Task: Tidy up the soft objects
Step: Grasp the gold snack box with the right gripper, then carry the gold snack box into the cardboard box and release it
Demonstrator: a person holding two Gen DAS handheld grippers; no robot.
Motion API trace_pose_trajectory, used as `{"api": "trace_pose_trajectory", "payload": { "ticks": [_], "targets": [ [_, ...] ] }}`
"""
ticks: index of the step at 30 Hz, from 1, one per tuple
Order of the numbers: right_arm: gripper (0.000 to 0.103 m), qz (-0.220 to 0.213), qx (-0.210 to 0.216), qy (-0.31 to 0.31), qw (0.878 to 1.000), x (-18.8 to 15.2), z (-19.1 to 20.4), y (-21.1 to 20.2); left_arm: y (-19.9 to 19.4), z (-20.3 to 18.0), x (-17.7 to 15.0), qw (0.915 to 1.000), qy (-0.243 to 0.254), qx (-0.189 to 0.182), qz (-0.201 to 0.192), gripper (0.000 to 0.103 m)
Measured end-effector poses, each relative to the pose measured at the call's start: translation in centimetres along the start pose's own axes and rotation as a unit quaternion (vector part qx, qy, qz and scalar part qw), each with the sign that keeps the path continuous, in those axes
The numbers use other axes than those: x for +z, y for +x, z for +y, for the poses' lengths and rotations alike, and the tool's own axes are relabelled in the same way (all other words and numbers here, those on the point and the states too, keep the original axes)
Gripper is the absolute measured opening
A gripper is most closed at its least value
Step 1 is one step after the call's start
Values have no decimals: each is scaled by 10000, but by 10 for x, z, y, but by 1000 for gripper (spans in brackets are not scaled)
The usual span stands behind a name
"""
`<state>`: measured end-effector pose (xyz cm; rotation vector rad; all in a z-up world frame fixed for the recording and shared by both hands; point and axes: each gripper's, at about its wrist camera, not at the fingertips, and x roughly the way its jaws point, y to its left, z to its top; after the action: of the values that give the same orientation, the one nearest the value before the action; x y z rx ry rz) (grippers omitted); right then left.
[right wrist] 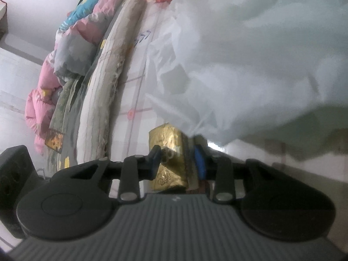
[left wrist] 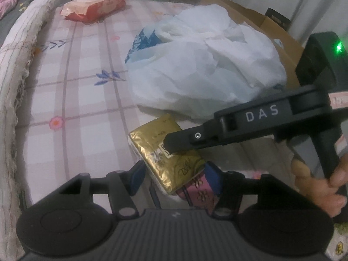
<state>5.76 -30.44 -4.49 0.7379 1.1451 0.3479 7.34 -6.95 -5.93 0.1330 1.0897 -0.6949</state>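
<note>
Left wrist view: a bed covered by a pink-and-white checked sheet (left wrist: 71,91) with small flower prints fills the frame, edged on the left by a frayed, rolled quilt (left wrist: 15,69). A red tissue pack (left wrist: 93,7) lies at the far end of the sheet. A brown cardboard box (left wrist: 263,24) stands at the right edge of the bed, against a pale wall. The left gripper (left wrist: 177,179) points steeply down at the sheet, its jaws standing apart around a gold tissue pack (left wrist: 156,139) and a pink patterned pack (left wrist: 199,192) lying just beside it; there is a gap at the left pad, so it grips nothing. The right gripper (left wrist: 171,144), marked DAS, reaches in from the right, its handle held by a hand (left wrist: 322,184), with its fingertips on the gold pack. A crumpled white plastic bag (left wrist: 206,65) with a blue print sits on the sheet just behind the gold pack, leaning against the box; what it holds cannot be seen.

Right wrist view: the same checked sheet (right wrist: 139,100) runs away from the camera, with the rolled quilt (right wrist: 108,82) and a pink-and-blue padded duvet (right wrist: 71,43) heaped beyond it by a white wall. The right gripper (right wrist: 178,158) slants downward, its jaws narrowed onto the gold tissue pack (right wrist: 167,134), both blue pads (right wrist: 155,158) pressing its sides. The white bag (right wrist: 250,65) billows over the right half, just above the pack.
</note>
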Motion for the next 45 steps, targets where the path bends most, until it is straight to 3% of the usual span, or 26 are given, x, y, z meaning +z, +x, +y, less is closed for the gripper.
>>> {"api": "trace_pose_trajectory", "payload": {
  "ticks": [12,20,29,45],
  "targets": [
    [35,296,-24,-401,9988,-16,15,1,2,-14,-12,9990,291,317,121,69],
    [35,305,-30,-481,9984,-15,15,0,9,-25,-13,9954,604,742,48,69],
    [37,357,153,-427,9983,-18,12,0,5,-25,-10,9936,555,972,-119,63],
    [36,277,235,-499,9981,-22,25,-8,-18,-39,-15,9884,703,1265,-468,62]
  ]
}}
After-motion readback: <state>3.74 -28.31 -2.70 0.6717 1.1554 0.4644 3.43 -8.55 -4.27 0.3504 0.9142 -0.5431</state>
